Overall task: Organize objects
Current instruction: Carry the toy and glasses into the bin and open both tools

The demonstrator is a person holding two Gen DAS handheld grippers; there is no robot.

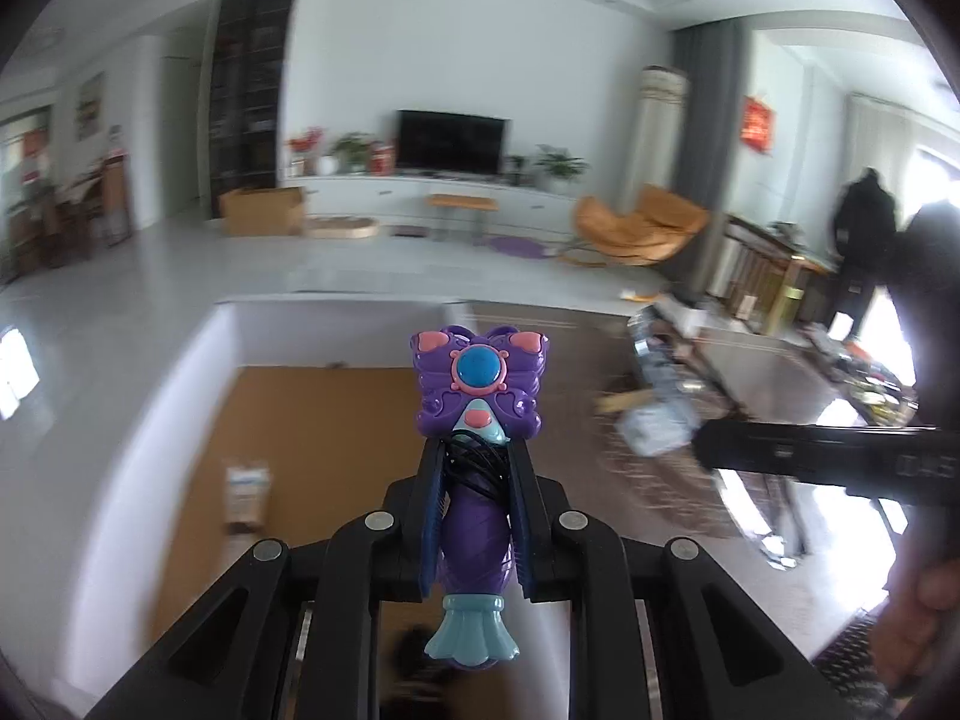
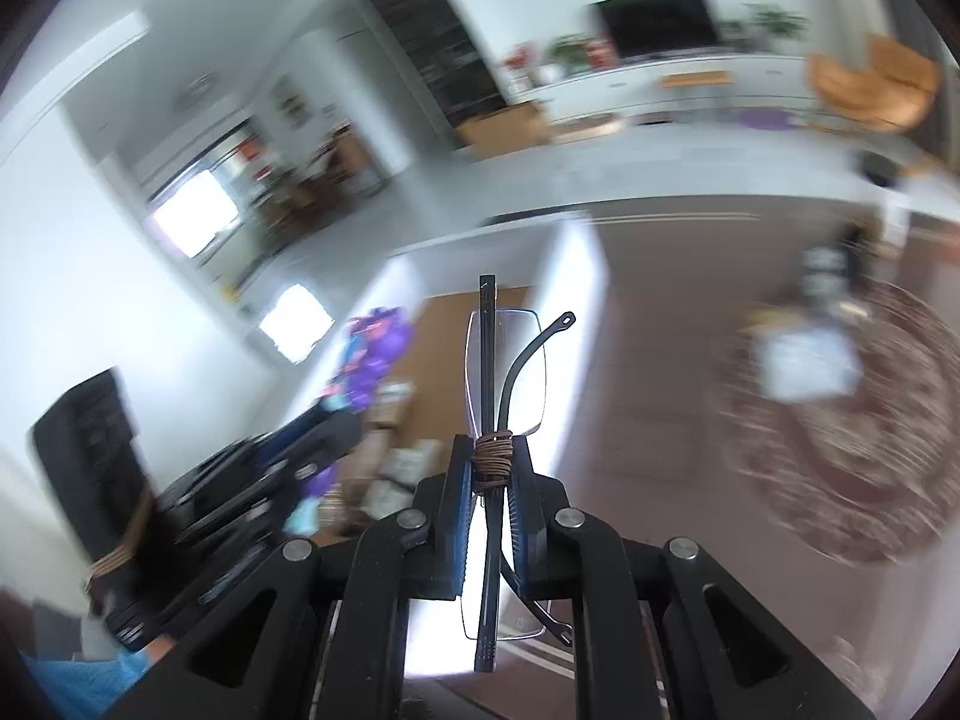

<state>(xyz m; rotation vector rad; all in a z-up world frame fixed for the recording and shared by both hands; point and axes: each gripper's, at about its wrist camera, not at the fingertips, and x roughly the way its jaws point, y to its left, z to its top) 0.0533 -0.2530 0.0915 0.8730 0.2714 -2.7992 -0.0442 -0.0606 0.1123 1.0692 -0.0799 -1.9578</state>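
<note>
Left wrist: left gripper (image 1: 477,462) clamps purple toy (image 1: 478,384); right gripper (image 2: 491,468) pinches folded glasses (image 2: 504,372), both level

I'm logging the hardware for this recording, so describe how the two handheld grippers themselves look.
Both grippers share one build. The left gripper has matte black angular plastic linkage arms with triangular cut-outs, round silver pivot pins, and dark blue ribbed pads lining its fingers. The right gripper matches it: black arms, silver pins, blue-padded fingers. No cables or markings are visible on either.
</note>
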